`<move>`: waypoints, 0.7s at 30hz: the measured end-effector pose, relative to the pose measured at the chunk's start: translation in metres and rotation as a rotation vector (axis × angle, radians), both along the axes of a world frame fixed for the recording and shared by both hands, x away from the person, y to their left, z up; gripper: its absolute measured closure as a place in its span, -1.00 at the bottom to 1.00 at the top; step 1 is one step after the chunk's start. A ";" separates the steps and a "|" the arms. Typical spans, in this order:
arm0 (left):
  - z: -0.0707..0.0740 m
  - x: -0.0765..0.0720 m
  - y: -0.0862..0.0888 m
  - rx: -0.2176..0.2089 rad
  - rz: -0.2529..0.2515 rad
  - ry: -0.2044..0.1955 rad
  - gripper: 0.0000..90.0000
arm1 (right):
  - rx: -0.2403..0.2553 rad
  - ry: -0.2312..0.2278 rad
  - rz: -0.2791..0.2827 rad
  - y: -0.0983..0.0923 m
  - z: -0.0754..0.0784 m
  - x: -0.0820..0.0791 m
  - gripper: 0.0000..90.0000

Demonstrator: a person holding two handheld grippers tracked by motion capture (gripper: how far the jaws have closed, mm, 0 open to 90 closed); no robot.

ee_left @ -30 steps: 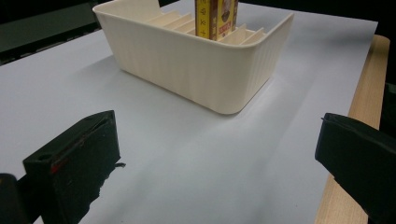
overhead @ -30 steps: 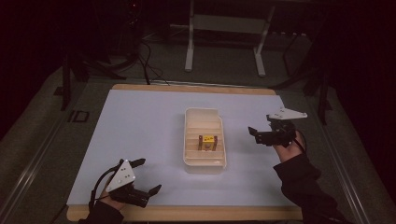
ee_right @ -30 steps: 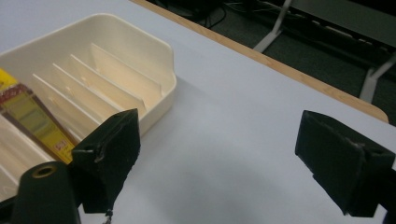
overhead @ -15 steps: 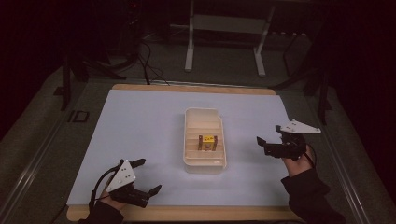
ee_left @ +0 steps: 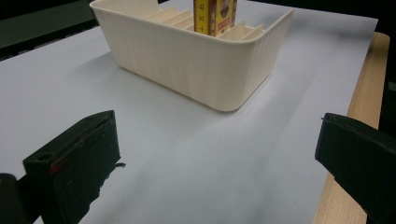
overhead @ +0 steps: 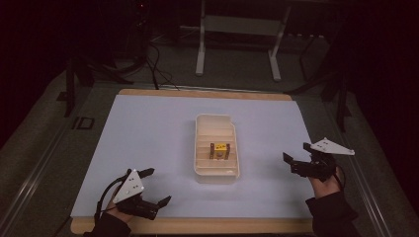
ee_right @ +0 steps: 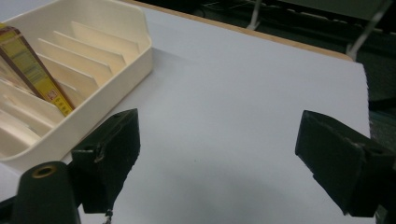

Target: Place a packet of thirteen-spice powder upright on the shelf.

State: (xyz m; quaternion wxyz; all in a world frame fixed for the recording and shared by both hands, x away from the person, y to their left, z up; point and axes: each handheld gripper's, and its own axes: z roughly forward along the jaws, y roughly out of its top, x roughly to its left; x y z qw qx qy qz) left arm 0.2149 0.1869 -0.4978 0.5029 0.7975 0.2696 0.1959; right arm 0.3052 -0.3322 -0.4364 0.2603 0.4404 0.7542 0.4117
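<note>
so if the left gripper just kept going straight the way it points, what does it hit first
Probably the cream tray: the open left gripper looks straight at its near rounded corner, with bare blue mat between. Depth is uncertain.

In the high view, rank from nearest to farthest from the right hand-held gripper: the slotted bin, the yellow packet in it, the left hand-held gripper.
From the right hand-held gripper:
1. Slotted bin, mid-table; its near wall is closest.
2. Yellow packet, standing in a slot just inside that wall.
3. Left hand-held gripper, at the front left edge.
</note>
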 end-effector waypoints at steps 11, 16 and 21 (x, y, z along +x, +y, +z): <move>0.000 -0.001 -0.001 0.005 -0.004 0.000 -1.00 | 0.008 -0.035 -0.051 -0.008 -0.017 -0.021 -0.68; 0.000 0.000 -0.001 0.010 -0.006 0.000 -1.00 | -0.027 -0.051 -0.059 -0.009 -0.022 -0.027 -0.68; 0.000 -0.001 -0.001 0.012 -0.008 0.001 -1.00 | -0.045 -0.087 -0.066 -0.009 -0.023 -0.031 -0.68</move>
